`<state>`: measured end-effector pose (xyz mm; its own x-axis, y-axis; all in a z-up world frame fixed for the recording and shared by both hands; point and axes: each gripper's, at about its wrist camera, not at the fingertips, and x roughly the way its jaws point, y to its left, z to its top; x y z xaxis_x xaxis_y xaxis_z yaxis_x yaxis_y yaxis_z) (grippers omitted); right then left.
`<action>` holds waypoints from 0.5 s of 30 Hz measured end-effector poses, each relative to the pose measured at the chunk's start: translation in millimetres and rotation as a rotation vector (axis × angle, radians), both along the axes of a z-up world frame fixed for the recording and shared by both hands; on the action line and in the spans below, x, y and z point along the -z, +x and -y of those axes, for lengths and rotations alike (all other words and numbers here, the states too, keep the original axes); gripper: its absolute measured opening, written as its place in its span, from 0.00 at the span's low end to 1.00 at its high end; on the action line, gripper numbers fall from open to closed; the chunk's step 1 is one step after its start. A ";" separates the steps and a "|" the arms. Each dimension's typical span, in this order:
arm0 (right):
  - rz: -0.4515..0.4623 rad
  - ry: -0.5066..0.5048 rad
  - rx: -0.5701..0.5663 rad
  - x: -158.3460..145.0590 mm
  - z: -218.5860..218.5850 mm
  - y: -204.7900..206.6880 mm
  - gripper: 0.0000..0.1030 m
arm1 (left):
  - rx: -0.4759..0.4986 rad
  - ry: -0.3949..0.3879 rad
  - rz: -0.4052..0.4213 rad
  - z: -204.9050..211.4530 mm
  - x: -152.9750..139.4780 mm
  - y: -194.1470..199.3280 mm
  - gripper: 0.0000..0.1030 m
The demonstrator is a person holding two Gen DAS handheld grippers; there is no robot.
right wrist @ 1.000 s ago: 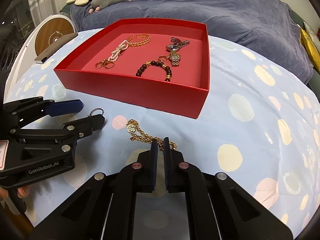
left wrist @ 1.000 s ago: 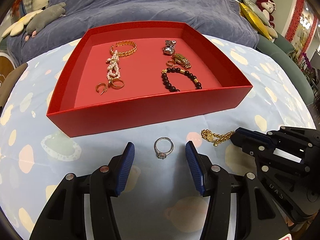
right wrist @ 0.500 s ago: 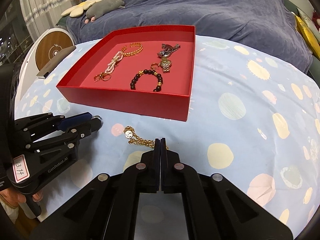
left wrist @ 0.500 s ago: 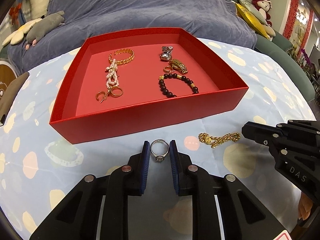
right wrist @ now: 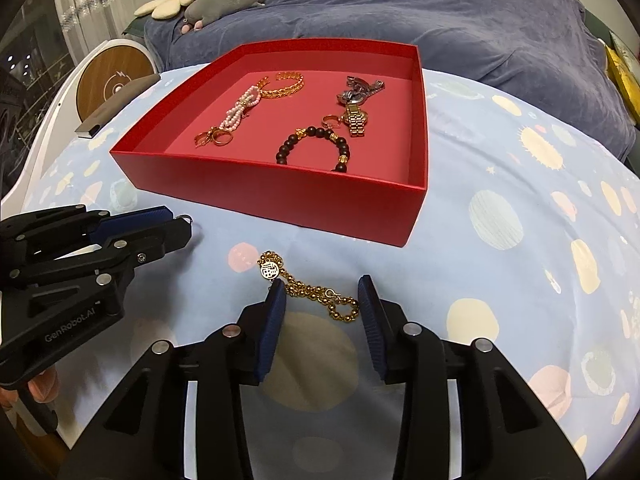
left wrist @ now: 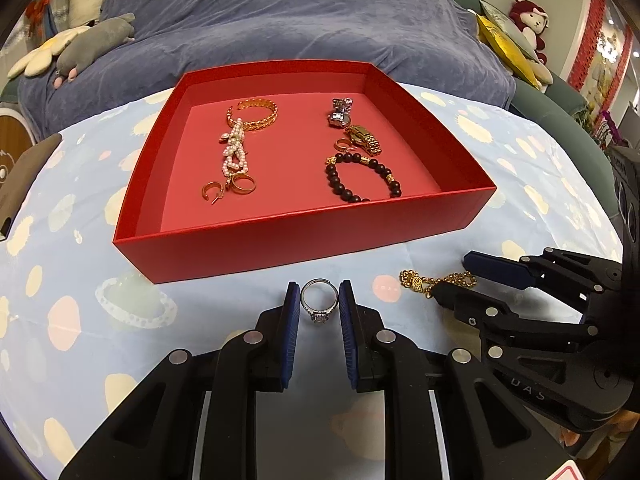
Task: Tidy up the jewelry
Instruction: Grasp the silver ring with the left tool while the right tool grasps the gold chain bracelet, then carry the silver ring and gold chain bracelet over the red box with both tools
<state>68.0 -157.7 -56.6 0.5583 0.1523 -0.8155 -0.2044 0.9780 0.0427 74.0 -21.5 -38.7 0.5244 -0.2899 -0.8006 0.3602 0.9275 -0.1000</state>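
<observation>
Changes since a second ago: the left gripper, then spread wide around the silver ring with a small stone, now has its blue pads closed against the band's two sides, pinching it on the cloth. The right gripper, then pressed together over the gold bead chain with a round coin charm, has its jaws opening; the chain lies loose between them on the cloth, touched by neither pad as far as can be seen.

Count, on the pale blue spotted tablecloth: one silver ring, one gold chain, both just in front of the shallow red cardboard tray.

Count, inside the tray:
- one gold cuff bangle
- one pink-and-white pearl strand
- one plain gold band ring
- one gold hoop earring, beside that ring
- one silver watch
- one gold watch
- one small gold ring, against the gold watch
- one dark wooden bead bracelet with gold spacers
</observation>
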 end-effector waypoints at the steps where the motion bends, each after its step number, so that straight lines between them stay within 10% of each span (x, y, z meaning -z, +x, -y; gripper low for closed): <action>1: -0.003 0.006 -0.009 -0.2 -1.2 -0.4 0.20 | -0.001 0.000 0.000 -0.2 -0.1 0.1 0.17; 15: -0.006 0.065 -0.012 -12.8 0.5 -9.5 0.03 | -0.002 -0.004 0.003 0.4 -1.6 0.5 0.17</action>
